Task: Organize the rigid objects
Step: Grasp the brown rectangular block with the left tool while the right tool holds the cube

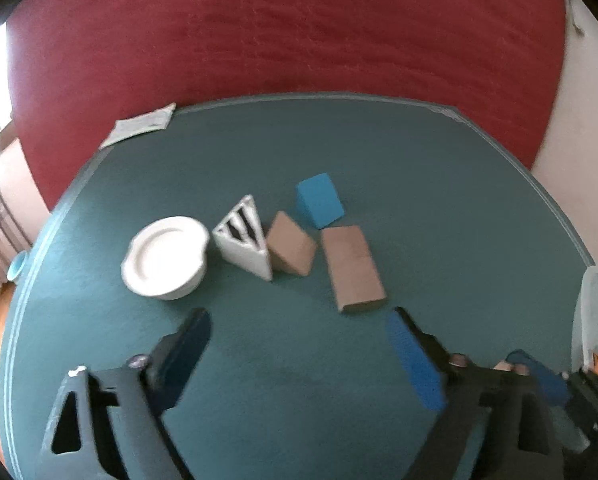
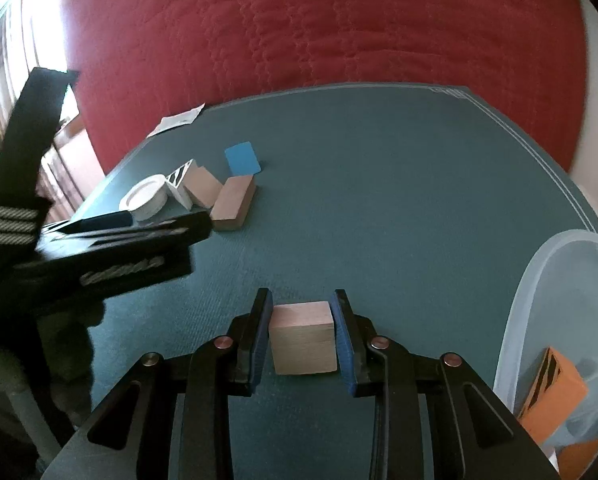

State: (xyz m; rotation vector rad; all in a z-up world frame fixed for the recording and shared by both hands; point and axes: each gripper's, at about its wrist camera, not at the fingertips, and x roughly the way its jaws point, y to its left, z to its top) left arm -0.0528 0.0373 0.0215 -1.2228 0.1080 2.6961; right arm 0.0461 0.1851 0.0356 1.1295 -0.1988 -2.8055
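A clear plastic tub (image 2: pixel 555 280) is sitting at the right edge of the teal worktop (image 2: pixel 379 200), and inside it orange blocks (image 2: pixel 551 392) with black stripes are leaning against each other; something pale is lying behind them, too blurred through the wall to name.

The right tongs (image 2: pixel 302 336) are gripping a small wooden cube (image 2: pixel 302 338), their blue pads pressing on its two sides, with the cube sitting low over the worktop just left of the tub.

The left tongs (image 1: pixel 299 344) are standing wide apart with nothing between them, hovering over bare worktop in front of a cluster of pieces. No earlier view is there to compare.

In that cluster a white round dish (image 1: pixel 165 258) is lying farthest left, empty. Just beside it a white triangular piece (image 1: pixel 245 240) with slots is standing on edge, touching a brown wedge (image 1: pixel 291 250). A blue block (image 1: pixel 319 205) is resting behind them, and a long brown block (image 1: pixel 353 268) is lying nearest the left tongs.

A white paper slip (image 1: pixel 139 126) is lying at the far left corner of the worktop, its print too small to read. Pale lettering is showing on the black body of the left tongs in the right wrist view, too smeared to make out.

A red quilted cover (image 2: pixel 319 28) is filling the background beyond the worktop.
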